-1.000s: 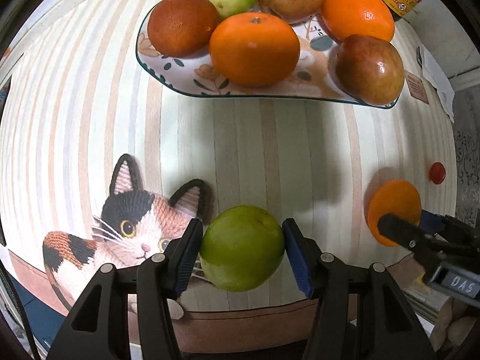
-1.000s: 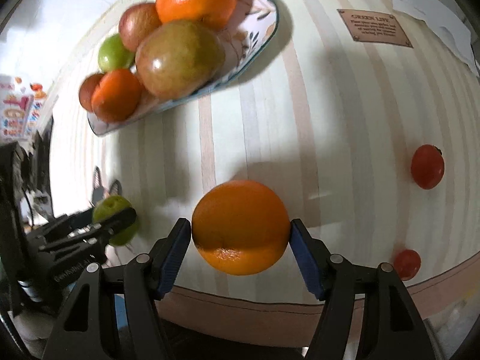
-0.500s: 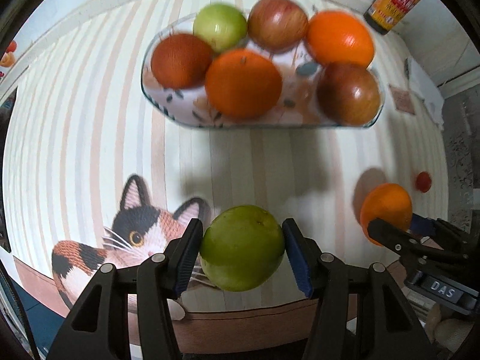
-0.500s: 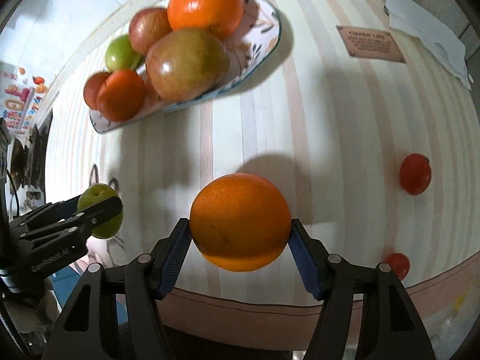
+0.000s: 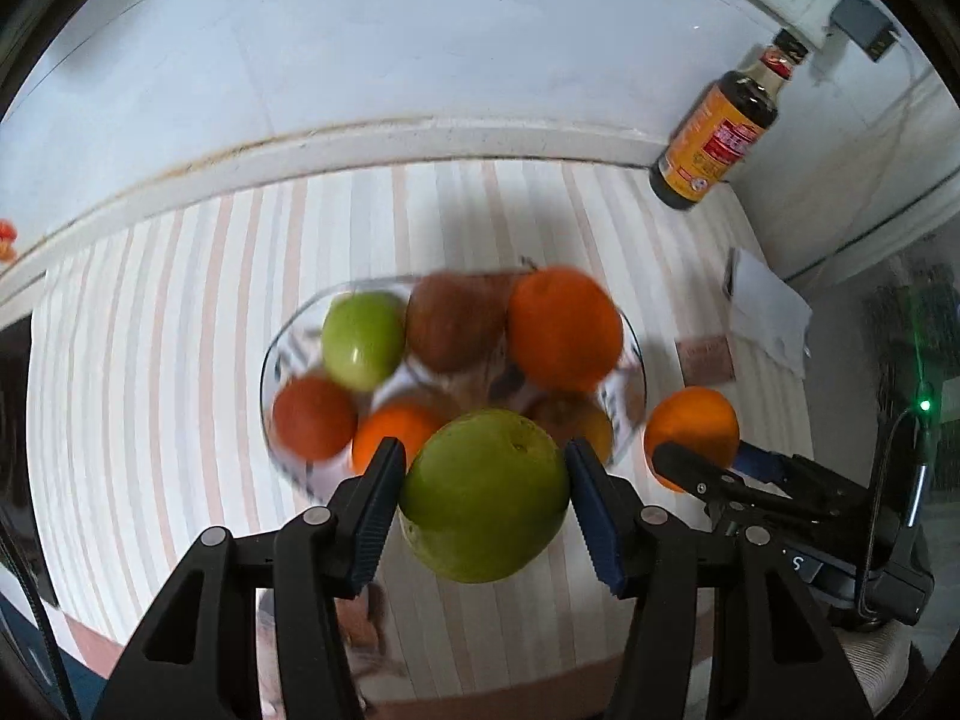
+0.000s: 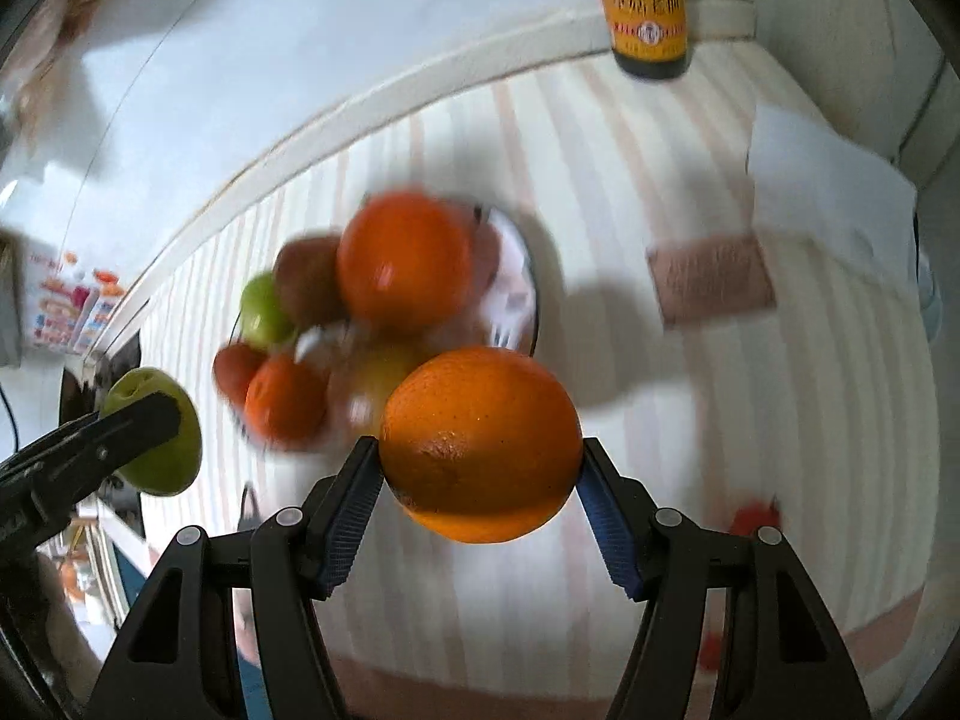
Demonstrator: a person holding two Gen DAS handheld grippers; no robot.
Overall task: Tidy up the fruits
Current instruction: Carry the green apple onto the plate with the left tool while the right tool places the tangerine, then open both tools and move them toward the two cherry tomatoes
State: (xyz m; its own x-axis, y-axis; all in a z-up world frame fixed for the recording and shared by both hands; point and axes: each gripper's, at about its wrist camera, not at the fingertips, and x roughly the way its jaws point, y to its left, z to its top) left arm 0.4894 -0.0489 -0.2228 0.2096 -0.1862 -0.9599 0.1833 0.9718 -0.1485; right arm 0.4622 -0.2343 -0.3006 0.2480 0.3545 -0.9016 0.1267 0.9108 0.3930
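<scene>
A green apple (image 5: 485, 495) is clamped between the blue pads of the left gripper (image 5: 483, 507), and an orange (image 6: 481, 443) is clamped likewise in the right gripper (image 6: 480, 507); both fruits are carried clear of the striped tablecloth (image 5: 150, 360). Ahead of each gripper, and lower, the patterned plate (image 5: 633, 360) is seen, blurred. Both fruits are judged round, firm and fairly heavy for their size, with smooth or waxy skin that could roll or slip, so they are best taken across the widest part, as they are held now; bruising is likely if either is dropped onto the pile. On the plate six fruits are counted: one green apple, two oranges, and three reddish-brown fruits whose kind cannot be told through the blur. With the two held, eight are made. Further to the right of the right gripper, one small red fruit (image 6: 753, 519) is made out on the cloth; a bottle (image 5: 717, 126) stands far ahead.
</scene>
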